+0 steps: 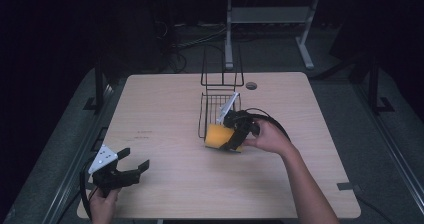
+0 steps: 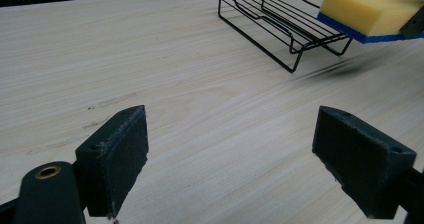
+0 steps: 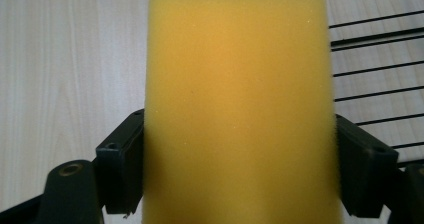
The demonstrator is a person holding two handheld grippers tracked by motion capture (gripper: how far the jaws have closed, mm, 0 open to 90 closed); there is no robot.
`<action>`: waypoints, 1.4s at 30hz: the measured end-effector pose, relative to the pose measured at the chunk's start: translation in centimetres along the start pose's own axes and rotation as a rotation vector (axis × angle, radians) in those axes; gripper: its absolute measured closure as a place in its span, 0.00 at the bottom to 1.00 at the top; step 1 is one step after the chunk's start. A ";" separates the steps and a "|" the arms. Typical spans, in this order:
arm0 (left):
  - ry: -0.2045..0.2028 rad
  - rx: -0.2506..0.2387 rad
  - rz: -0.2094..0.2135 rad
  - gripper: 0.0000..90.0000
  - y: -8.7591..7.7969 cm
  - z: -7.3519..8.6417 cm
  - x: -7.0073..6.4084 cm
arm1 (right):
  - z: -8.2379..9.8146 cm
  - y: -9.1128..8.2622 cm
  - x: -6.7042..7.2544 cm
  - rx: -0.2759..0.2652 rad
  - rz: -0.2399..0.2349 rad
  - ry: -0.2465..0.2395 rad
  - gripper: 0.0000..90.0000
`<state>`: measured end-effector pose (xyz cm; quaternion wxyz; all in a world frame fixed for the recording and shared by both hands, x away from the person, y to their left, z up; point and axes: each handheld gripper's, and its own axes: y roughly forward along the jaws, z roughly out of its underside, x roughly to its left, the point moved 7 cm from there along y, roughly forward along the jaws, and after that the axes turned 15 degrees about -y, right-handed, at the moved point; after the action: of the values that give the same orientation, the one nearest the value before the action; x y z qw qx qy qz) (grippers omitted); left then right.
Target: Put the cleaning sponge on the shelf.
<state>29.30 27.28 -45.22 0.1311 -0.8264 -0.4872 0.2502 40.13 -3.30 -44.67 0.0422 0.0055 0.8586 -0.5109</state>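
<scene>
A yellow sponge (image 1: 220, 135) with a blue underside hangs just above the table, beside the near end of a black wire rack (image 1: 218, 103). My right gripper (image 1: 231, 134) is shut on the sponge (image 3: 237, 109), its jaws pressing both long sides. In the left gripper view the sponge (image 2: 367, 11) floats at the upper right, next to the rack (image 2: 280, 21). My left gripper (image 1: 134, 167) rests near the table's front left corner, open, with nothing between its fingers (image 2: 117, 154).
The wooden table (image 1: 160, 114) has a small round grommet hole (image 1: 251, 85) at the back. Behind the table stand a white desk frame (image 1: 270, 19) and loose cables on the dark floor.
</scene>
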 end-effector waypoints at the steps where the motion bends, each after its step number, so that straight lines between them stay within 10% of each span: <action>1: -0.001 -0.002 0.000 0.16 0.0 0.0 0.0 | 0.0 0.1 -0.1 0.000 0.000 -0.001 0.24; 42: -0.006 0.000 0.000 0.16 0.0 0.0 0.2 | 0.0 1.9 -6.5 0.084 -0.032 0.059 0.24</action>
<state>29.40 27.44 -45.30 0.1298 -0.8255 -0.4877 0.2527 46.70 -2.11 -45.84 0.0083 0.0087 0.8372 -0.5468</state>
